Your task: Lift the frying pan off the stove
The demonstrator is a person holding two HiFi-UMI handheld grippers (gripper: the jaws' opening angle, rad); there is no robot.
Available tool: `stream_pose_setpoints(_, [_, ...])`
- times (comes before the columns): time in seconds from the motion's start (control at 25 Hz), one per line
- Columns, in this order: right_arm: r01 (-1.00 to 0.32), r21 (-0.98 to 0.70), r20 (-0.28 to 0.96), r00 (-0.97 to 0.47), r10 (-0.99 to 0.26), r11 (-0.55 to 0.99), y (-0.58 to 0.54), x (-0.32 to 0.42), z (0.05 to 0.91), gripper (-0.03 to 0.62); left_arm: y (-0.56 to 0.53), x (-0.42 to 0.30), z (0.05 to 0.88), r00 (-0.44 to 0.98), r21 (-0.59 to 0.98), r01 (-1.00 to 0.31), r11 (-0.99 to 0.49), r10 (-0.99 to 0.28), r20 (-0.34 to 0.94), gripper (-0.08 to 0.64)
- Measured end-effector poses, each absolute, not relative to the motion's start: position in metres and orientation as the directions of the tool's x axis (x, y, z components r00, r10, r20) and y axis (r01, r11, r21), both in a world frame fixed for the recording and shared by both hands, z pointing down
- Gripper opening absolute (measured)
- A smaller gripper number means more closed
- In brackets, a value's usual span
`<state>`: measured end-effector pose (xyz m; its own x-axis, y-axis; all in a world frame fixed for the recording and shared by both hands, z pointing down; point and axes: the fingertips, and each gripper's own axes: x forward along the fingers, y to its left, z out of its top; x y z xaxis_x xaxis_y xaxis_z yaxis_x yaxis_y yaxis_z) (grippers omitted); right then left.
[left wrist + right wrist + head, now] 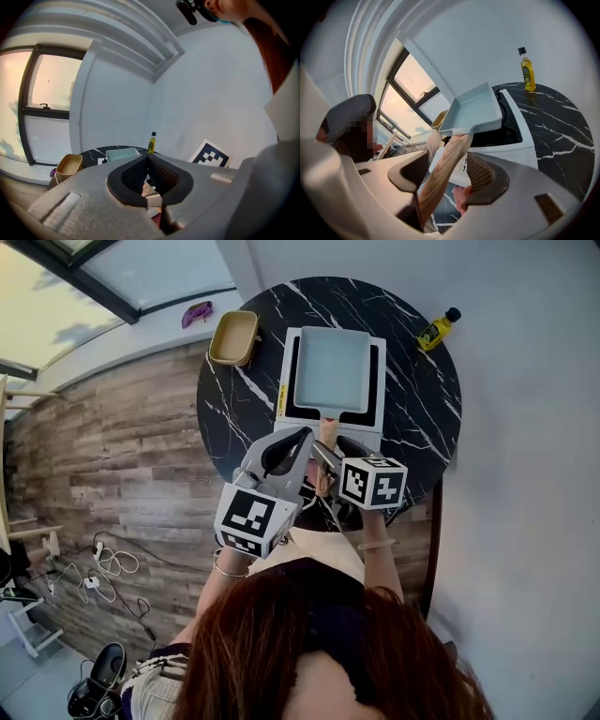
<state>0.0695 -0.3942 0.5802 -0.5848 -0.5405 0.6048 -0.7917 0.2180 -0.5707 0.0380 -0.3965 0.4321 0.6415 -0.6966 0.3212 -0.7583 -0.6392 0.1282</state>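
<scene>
Wooden handle: runs lengthwise between the jaws of the right gripper. It lies nearer one pad than the other, and neither pad is seen pressing on it.
Right gripper state: jaws wide apart, nothing clamped.
Left gripper: jaw tips together, nothing held. It sits just beside the right gripper, on the far side of the handle.
Frying pan: pale blue, square, straight ahead of the right gripper's jaw tips, resting flat on the white stove.
Support: the stove stands on a black marbled table.
Surroundings: an oil bottle stands well beyond the pan to the right gripper's side. A beige container sits beside the stove on the left gripper's side.
Task status: judged to be at the grasp stage, with the lift not yet begun.
Risk, off-centre handle: closing now would likely bring one pad into contact first, shoving the handle sideways and sliding the pan across the stove.
Risk, grip position: the jaws sit far back from the pan body, so under a light clamp the pan's weight could swing it downward or twist the handle in the pads.
Risk, crowding: the left gripper is close enough to be knocked as the handle rises.
</scene>
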Motion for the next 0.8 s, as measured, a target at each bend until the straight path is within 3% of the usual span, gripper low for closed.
stream_pose_setpoints(0.4, [-0.700,-0.695,0.568,-0.675,-0.470,0.165,-0.396,0.060,0.596,0.272,-0.404,0.042,0.437,0.639,0.132,-0.759,-0.637,-0.693,0.333,0.012])
stream_pose_setpoints(0.8, [-0.443,-0.895,0.385,-0.819,-0.426,0.045,-0.398,0.044,0.595,0.263,-0.406,0.031,0.437,0.612,0.121,-0.782,-0.612,-0.716,0.336,0.012])
